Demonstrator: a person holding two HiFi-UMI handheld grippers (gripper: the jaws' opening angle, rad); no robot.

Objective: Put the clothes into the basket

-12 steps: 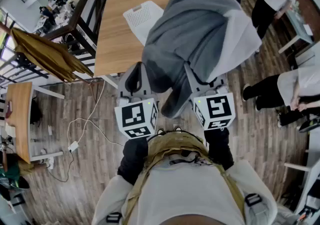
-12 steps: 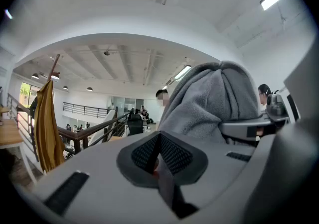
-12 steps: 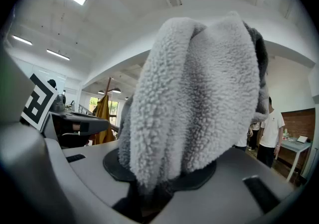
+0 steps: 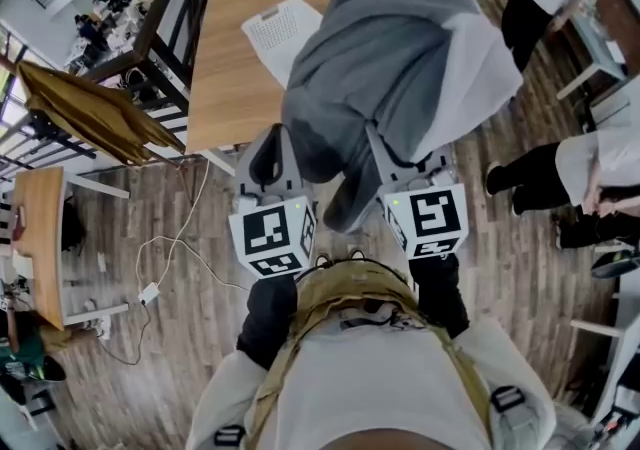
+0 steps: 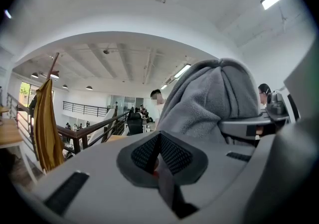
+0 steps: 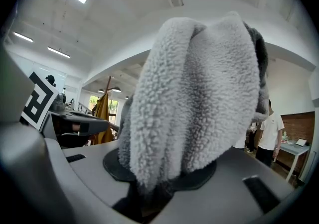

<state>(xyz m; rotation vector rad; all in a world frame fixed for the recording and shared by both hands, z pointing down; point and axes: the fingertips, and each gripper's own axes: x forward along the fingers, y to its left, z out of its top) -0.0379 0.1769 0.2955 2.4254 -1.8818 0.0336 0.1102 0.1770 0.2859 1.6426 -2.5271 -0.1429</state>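
Observation:
A grey fleece garment hangs bunched high in front of me, over the far end of both grippers. My right gripper is shut on it; in the right gripper view the fleece rises straight out of the closed jaws. My left gripper sits just left of the garment, its pads pressed together with no cloth seen between them; the fleece lies to its right. The white perforated basket rests on the wooden table, partly hidden behind the garment.
The wooden table stands ahead past the grippers. A mustard garment hangs on a dark railing at the left. Several people stand at the right. A white cable trails over the wood floor at the left.

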